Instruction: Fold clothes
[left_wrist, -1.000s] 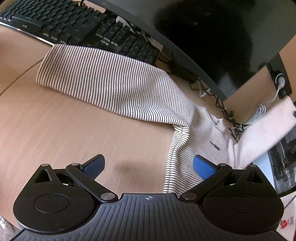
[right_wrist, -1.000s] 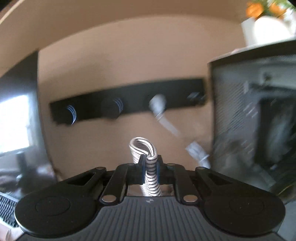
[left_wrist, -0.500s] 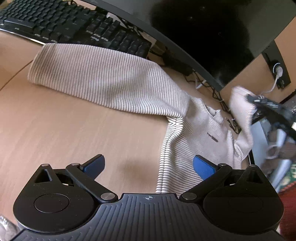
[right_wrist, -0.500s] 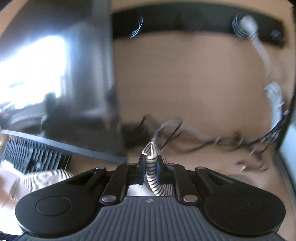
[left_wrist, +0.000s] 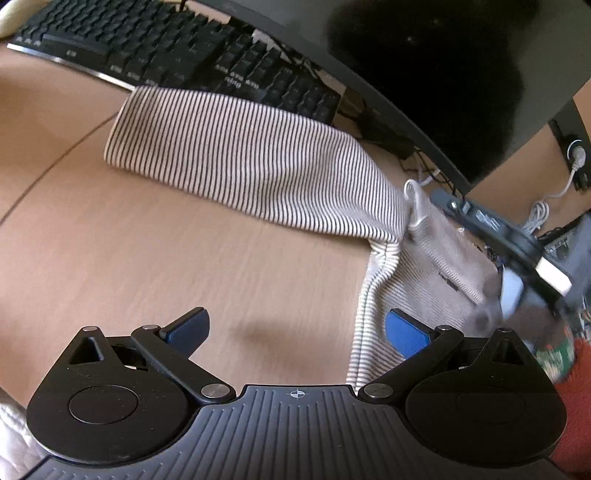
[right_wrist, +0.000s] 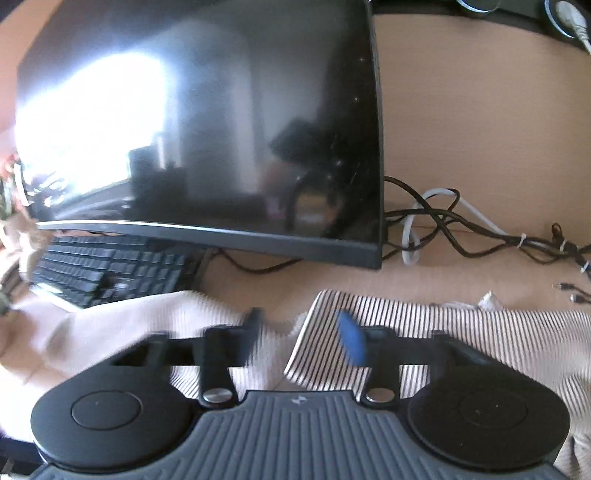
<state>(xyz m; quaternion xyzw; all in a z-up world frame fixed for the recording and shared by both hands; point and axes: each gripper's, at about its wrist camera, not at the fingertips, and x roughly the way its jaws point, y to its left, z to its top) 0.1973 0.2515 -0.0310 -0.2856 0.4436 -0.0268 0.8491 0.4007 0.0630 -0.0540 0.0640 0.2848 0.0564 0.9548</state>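
Note:
A white shirt with thin dark stripes (left_wrist: 258, 166) lies on the wooden desk (left_wrist: 147, 258), one sleeve stretched left below the keyboard. My left gripper (left_wrist: 295, 332) is open and empty above the desk, its right blue pad (left_wrist: 406, 332) at the shirt's lower edge. My right gripper (right_wrist: 299, 332) is open over the shirt (right_wrist: 443, 325), and a folded striped sleeve end lies between its blurred fingers. The other gripper (left_wrist: 498, 236) shows in the left wrist view at the shirt's right side.
A black keyboard (left_wrist: 184, 51) and a dark monitor (right_wrist: 221, 129) stand behind the shirt. Tangled cables (right_wrist: 461, 229) lie on the desk at the right. A wall socket strip (left_wrist: 576, 155) is at the far right.
My right gripper came down from the wall to the desk with the sleeve and opened, dropping the sleeve onto the shirt. My left gripper stayed open and shifted slightly.

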